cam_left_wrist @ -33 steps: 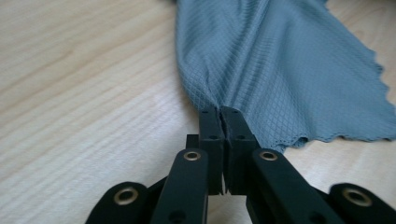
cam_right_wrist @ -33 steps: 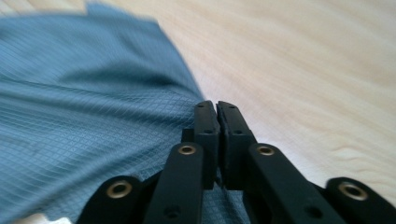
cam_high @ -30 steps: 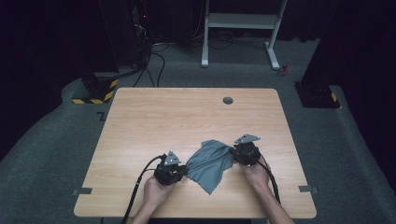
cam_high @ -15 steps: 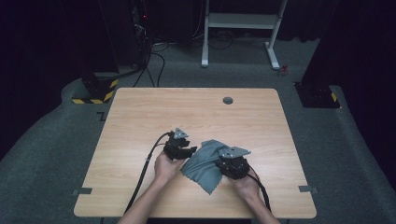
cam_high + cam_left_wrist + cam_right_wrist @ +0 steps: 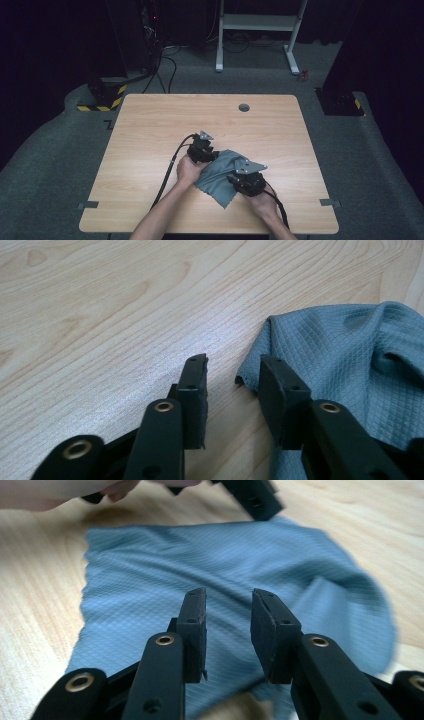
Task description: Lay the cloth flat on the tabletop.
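Note:
A grey-blue checked cloth (image 5: 220,172) lies rumpled on the wooden table (image 5: 150,130), near its front edge. My left gripper (image 5: 206,150) sits at the cloth's far left corner. In the left gripper view the jaws (image 5: 232,372) are open and have just been closing. The cloth (image 5: 350,355) corner pokes in beside the right-hand jaw, with no pad pressing on it. My right gripper (image 5: 235,177) rests over the cloth's right side. Its jaws (image 5: 227,607) stand open just above the cloth (image 5: 150,565), gripping nothing.
A round cable hole (image 5: 244,107) sits near the table's far edge. Black cables trail from both grippers off the front edge. On the floor beyond stand a white desk frame (image 5: 260,22) and a yellow-black striped base (image 5: 102,97).
The left gripper moved away from the front edge and to the right, up to the cloth's far corner. The right gripper slid left and toward the person, onto the cloth.

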Demonstrator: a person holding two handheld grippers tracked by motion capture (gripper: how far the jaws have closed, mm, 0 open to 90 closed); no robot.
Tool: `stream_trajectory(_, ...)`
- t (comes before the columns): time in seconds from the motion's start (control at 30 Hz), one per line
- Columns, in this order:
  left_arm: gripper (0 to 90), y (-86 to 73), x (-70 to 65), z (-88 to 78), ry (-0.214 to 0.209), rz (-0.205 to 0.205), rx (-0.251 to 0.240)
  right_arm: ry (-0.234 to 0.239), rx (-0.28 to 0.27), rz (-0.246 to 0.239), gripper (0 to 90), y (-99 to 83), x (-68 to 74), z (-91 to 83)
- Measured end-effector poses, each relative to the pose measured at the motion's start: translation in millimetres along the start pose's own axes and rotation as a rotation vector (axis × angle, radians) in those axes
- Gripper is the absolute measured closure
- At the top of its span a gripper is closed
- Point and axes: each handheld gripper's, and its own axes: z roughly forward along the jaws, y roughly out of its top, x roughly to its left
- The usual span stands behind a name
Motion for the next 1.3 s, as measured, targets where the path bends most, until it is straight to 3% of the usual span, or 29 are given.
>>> stream_trajectory(0.17,69.5,3.8,-1.3,5.4,0.006,0.039,0.024,0.009,0.041,-0.017,67.9,-1.9,3.3,9.6)
stream_trajectory(0.3,82.0,7.4,-3.8,8.2,-0.008,0.043,0.041,0.01,0.068,-0.022,69.0,-6.6,2.2,13.0)
stream_trajectory(0.4,89.1,7.3,-7.0,8.2,0.003,0.067,0.044,0.013,0.072,-0.029,77.6,-8.0,1.9,10.5)
stream_trajectory(0.53,90.0,8.1,-2.5,2.5,0.011,0.068,0.037,0.016,0.079,-0.047,88.4,-9.4,1.0,7.9)
stream_trajectory(0.8,90.0,14.0,21.6,-31.5,0.093,0.032,-0.047,0.017,0.093,-0.067,90.0,-8.6,-2.8,4.8)
stream_trajectory(0.93,90.0,8.0,37.1,-40.9,0.161,0.015,-0.05,-0.01,0.098,-0.066,90.0,-6.8,-10.1,3.6)
stream_trajectory(1.0,89.9,2.1,44.1,-41.1,0.167,-0.007,-0.045,-0.029,0.106,-0.063,90.0,-7.0,-15.5,3.3)
stream_trajectory(1.13,87.3,-9.3,50.2,-37.2,0.16,-0.049,-0.039,-0.021,0.108,-0.04,89.7,-8.9,-22.4,4.3)
stream_trajectory(1.2,81.6,-13.1,49.0,-36.5,0.133,-0.061,-0.041,-0.023,0.1,-0.031,87.5,-8.3,-21.2,2.5)
stream_trajectory(1.3,68.1,-17.7,44.6,-40.2,0.13,-0.055,-0.047,-0.006,0.066,-0.013,79.1,-6.2,-19.2,-2.9)
